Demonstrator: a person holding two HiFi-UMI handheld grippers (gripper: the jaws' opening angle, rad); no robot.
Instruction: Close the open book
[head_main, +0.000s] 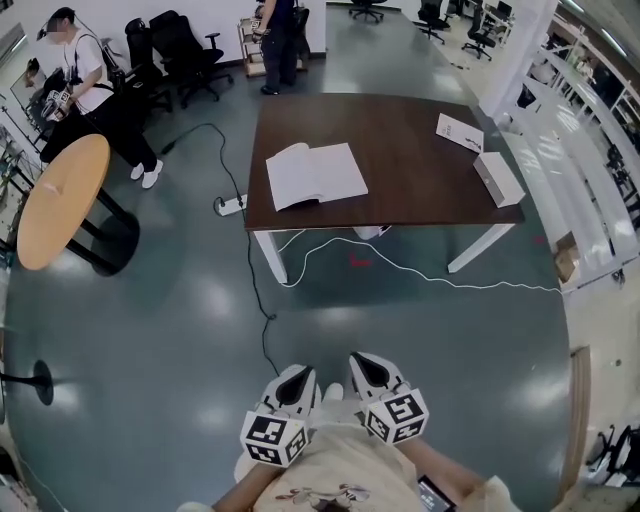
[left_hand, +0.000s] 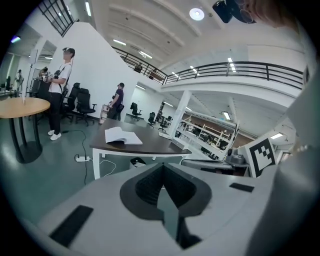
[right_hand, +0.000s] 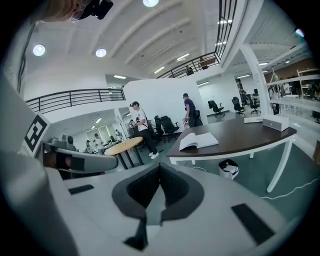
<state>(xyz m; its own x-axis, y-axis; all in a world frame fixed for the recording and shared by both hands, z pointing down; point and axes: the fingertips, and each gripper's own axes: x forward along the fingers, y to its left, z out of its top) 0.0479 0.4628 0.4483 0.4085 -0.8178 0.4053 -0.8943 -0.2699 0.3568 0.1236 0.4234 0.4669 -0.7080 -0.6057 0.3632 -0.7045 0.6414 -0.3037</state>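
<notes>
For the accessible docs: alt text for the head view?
Open book lies on a dark table across the floor; a box and a paper sit at its right end. The left gripper and right gripper are held side by side near the person, both shut and empty.

A glossy grey-green floor (head_main: 160, 330) fills the room. A dark table (head_main: 410, 160) on white legs stands at 12 o'clock, a round wooden table (head_main: 60, 200) at 9 o'clock. Black chairs (head_main: 185, 50) line a white wall (left_hand: 95, 65) at 11 o'clock; white shelves (head_main: 590, 140) run at 2 o'clock. A black cable (head_main: 252, 270) crosses the floor to a power strip (head_main: 231, 205). Round ceiling lights (left_hand: 196, 13) glow above a railed balcony (left_hand: 240, 67).
</notes>
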